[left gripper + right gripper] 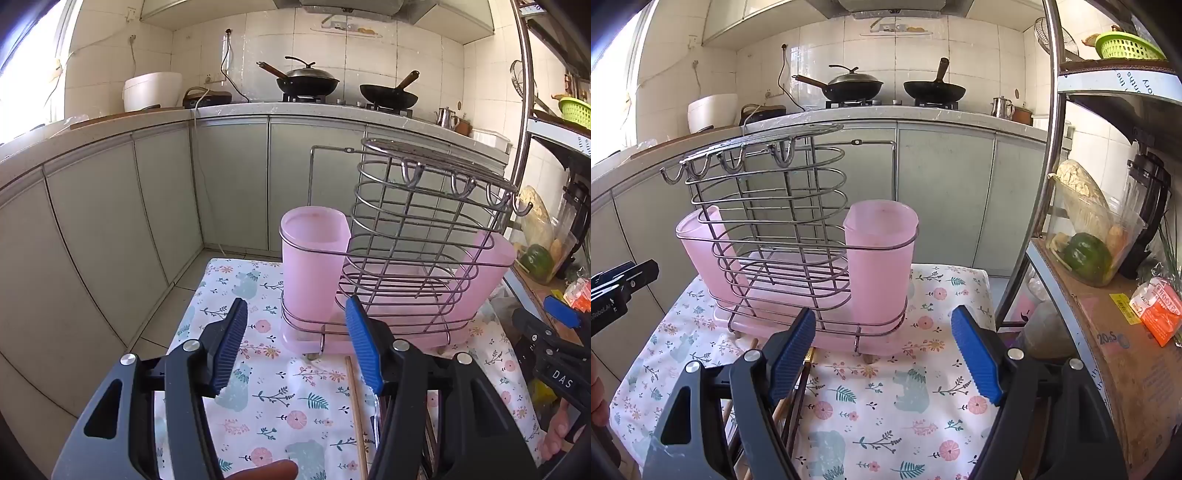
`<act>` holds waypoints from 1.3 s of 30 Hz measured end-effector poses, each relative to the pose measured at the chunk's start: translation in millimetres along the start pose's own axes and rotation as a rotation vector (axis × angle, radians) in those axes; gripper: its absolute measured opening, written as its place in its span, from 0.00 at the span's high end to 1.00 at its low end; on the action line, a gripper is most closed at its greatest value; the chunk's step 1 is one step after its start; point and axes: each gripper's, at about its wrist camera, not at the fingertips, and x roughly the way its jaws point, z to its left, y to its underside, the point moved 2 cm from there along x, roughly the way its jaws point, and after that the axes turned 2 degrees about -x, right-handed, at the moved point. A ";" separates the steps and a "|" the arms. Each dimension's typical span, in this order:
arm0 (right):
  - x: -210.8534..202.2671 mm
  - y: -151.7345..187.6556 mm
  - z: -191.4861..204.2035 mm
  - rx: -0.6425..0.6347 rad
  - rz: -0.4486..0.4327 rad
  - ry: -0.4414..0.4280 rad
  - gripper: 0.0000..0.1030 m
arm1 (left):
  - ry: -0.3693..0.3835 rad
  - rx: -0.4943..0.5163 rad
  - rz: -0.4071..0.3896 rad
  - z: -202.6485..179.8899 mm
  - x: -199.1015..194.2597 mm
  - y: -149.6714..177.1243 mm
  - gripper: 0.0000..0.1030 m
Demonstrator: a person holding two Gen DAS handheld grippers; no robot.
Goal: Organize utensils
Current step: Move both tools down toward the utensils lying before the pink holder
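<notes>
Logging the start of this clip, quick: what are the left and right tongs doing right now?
Left tongs: open, holding nothing.
Right tongs: open, holding nothing.

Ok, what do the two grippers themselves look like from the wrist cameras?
Both match: the left gripper and right gripper each have two black plastic arms with silver round bolts at the pivots, ending in blue ribbed pads. The body below is dark grey with a cut-out slot. Seen from the left camera, the right gripper's side carries a white-lettered label reading "DAS". No cables or sleeves are visible.
</notes>
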 end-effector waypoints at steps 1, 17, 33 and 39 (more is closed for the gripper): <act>0.1 0.0 0.1 -0.003 0.002 0.003 0.27 | 0.006 -0.008 -0.001 0.3 -0.1 -0.1 0.46; 1.6 -0.9 3.8 -0.001 0.010 0.008 0.27 | 0.005 -0.002 0.005 0.9 -2.2 -2.6 0.46; 9.0 3.6 0.2 0.007 0.024 0.016 0.27 | 0.011 0.002 0.026 -1.3 9.5 8.7 0.46; 9.6 4.4 -0.3 0.005 0.028 0.017 0.27 | 0.011 0.000 0.033 -1.8 12.3 11.6 0.46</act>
